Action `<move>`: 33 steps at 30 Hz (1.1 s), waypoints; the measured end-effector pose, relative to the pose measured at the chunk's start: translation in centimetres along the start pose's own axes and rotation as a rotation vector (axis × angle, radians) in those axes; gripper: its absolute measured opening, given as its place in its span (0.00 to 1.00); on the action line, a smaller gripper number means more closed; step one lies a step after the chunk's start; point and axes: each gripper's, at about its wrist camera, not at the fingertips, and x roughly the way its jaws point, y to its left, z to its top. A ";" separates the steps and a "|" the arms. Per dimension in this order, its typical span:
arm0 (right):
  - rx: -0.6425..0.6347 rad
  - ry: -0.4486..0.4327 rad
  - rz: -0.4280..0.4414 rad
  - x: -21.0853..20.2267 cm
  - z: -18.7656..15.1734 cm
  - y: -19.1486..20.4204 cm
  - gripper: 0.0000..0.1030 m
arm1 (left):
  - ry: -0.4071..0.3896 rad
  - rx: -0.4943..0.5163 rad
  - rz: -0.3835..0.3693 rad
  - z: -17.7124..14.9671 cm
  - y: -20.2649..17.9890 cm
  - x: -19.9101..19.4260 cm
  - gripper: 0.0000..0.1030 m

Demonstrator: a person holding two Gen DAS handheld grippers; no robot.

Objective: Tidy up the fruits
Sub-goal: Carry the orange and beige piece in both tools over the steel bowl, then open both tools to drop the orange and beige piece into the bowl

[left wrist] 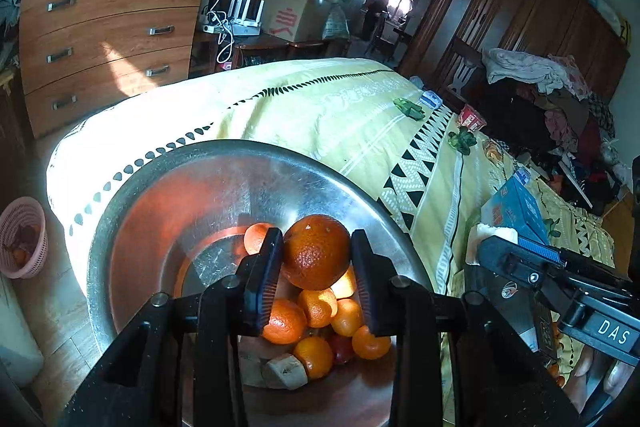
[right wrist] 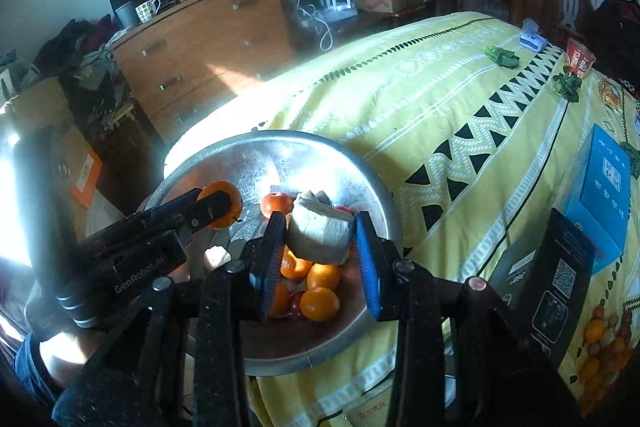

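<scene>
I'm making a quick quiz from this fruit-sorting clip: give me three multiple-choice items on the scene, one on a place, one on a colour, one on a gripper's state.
1. Where does the metal basin sit?
A. on the yellow bedspread
B. on the chest of drawers
C. on the floor

2. What colour is the basket on the floor?
A. blue
B. pink
C. green

3. What is between the right gripper's pads?
A. nothing
B. a mug
C. a trimmed coconut

Answers: 1 A, the basin rests at the edge of the bedspread. 2 B, pink plastic mesh shows at the left edge of the left wrist view. 3 C, the pale coconut is clamped there, while the left gripper holds an orange.
</scene>
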 end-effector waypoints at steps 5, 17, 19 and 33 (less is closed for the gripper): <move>-0.001 0.025 0.001 1.2 0.3 0.6 0.34 | 0.020 -0.009 0.002 -0.1 0.9 0.6 0.34; 0.026 0.099 0.029 3.9 0.1 1.0 0.34 | 0.071 -0.027 0.018 -0.5 1.7 1.7 0.35; 0.031 0.113 0.031 4.4 -0.1 1.0 0.34 | 0.080 -0.032 0.020 -0.6 1.9 1.9 0.35; 0.062 0.188 0.044 6.8 -0.7 0.8 0.35 | 0.099 -0.045 0.038 -0.5 1.8 2.2 0.58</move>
